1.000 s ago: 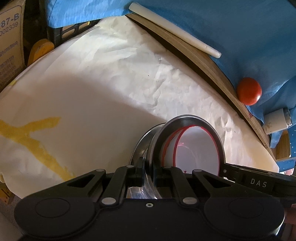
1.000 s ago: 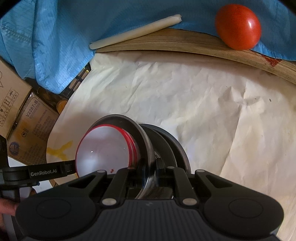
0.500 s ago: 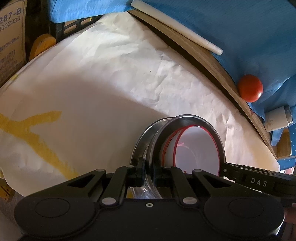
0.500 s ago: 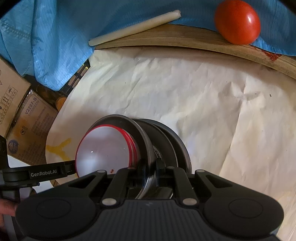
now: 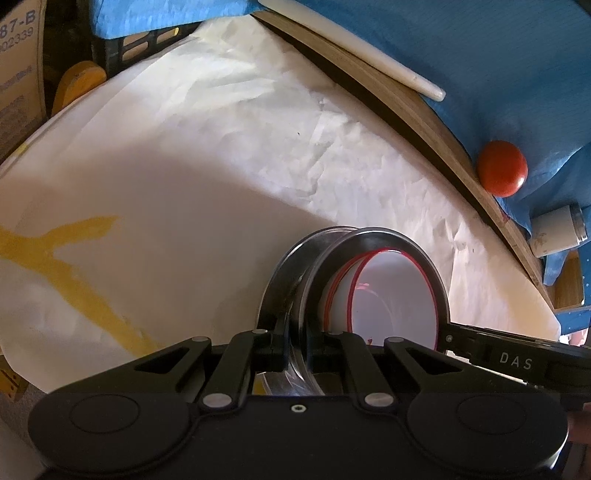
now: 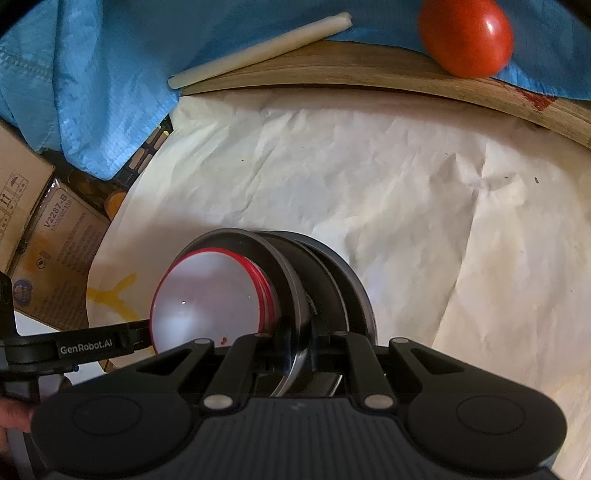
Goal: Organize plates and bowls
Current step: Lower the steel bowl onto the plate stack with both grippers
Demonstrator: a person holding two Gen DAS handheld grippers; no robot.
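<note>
Storage-like workroom, stacked cardboard boxes (image 6: 48,236), paper-covered table (image 5: 229,155), blue cloth (image 6: 92,74)

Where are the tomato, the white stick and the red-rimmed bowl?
tomato (image 6: 466,35), right wrist view, middle of its red skin.
white stick (image 6: 258,50), right wrist view, midway along its length.
red-rimmed bowl (image 5: 393,299), left wrist view, inside of its white wall.

Hidden and cut-off parts
We list: stack's (image 5: 369,288) lower rims behind gripper bodies; box (image 6: 55,236) print unreadable; bottle (image 5: 557,230) cropped.
</note>
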